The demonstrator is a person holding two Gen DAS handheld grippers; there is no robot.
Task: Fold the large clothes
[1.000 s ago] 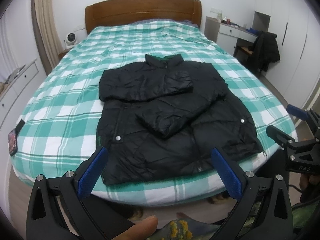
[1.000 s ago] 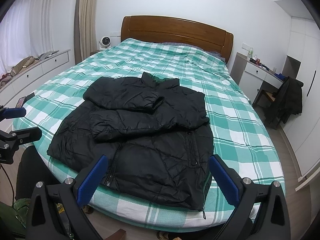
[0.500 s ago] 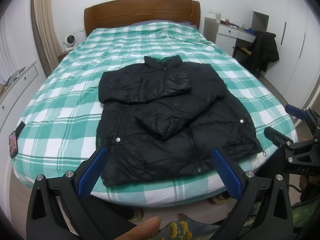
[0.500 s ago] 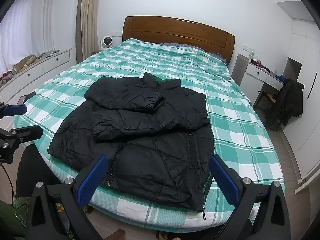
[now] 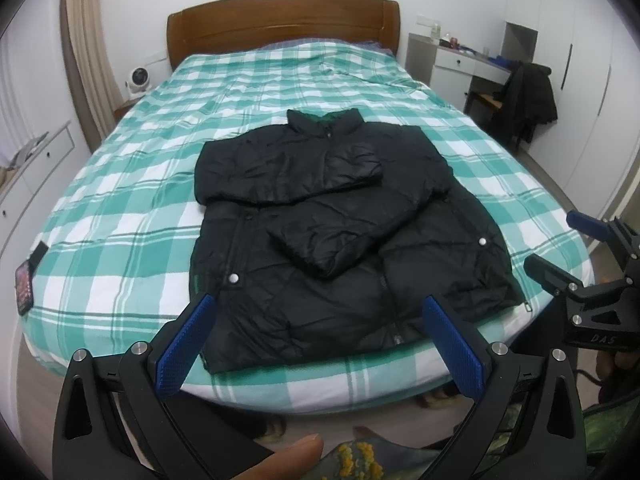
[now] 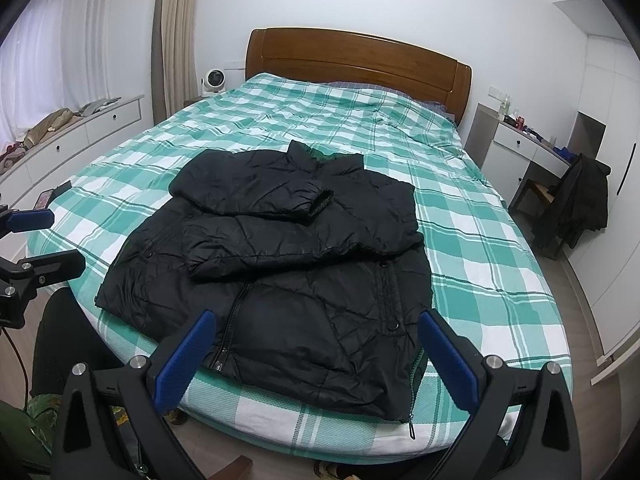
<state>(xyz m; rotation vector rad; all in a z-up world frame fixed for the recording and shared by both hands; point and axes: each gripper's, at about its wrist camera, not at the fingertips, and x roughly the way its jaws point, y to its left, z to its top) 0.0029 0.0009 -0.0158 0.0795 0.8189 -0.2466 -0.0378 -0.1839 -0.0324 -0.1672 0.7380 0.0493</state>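
Observation:
A black puffer jacket point(image 5: 332, 232) lies flat at the foot of the bed point(image 5: 120, 208), collar toward the headboard, both sleeves folded across its chest. It also shows in the right wrist view point(image 6: 288, 264). My left gripper point(image 5: 318, 312) is open and empty, hovering just off the jacket's hem. My right gripper point(image 6: 316, 332) is open and empty, above the hem near the zipper. Each gripper shows at the edge of the other's view: the right one point(image 5: 560, 248) and the left one point(image 6: 52, 240).
The bed has a green and white check cover and a wooden headboard point(image 6: 356, 56). A phone point(image 5: 24, 284) lies at the bed's left edge. A desk and a chair with a dark coat point(image 6: 580, 200) stand on the right. Low drawers point(image 6: 72, 120) run along the left wall.
Both grippers have drifted slightly; the view of the jacket has shifted a little. The jacket has not moved and both grippers stay open.

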